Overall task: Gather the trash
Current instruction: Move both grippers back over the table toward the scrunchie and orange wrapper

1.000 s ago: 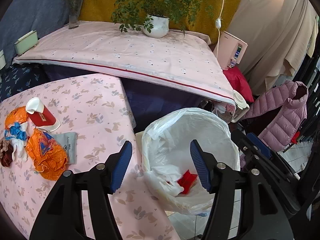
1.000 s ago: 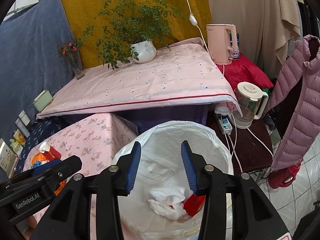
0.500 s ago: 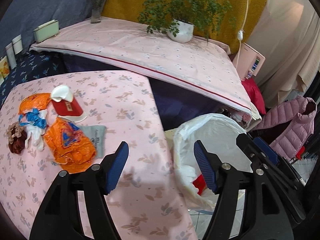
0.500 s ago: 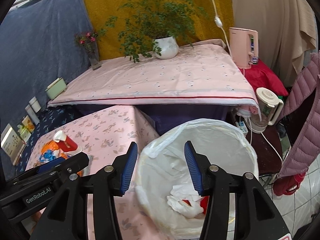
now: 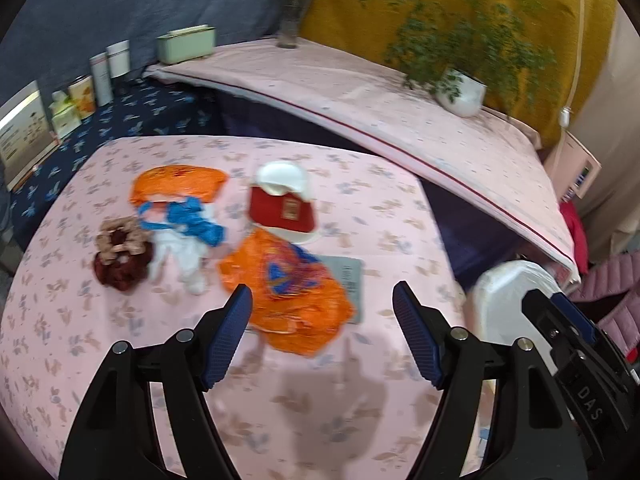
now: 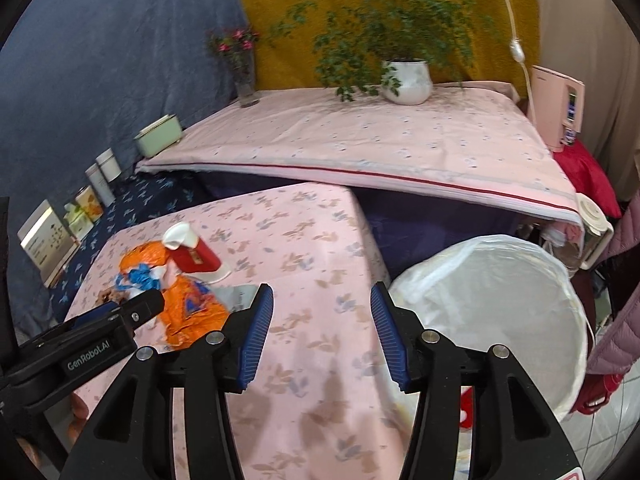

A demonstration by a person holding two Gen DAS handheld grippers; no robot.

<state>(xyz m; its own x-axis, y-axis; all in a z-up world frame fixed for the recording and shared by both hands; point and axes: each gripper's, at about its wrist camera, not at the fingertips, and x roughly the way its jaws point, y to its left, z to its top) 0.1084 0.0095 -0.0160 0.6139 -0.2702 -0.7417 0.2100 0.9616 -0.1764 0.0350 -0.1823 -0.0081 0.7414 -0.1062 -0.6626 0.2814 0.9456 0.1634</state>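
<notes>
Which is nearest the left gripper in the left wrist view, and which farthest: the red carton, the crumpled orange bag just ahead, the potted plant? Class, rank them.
From the left gripper:
1. Orange bag, on the floral table straight ahead between the open fingers.
2. Red carton, behind the bag, mid-table.
3. Potted plant, on the raised surface at back right.

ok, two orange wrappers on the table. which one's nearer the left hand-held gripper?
The orange wrapper with the blue print, lying right ahead of the open left hand-held gripper. The other orange wrapper lies farther back, behind the blue scrap.
</notes>
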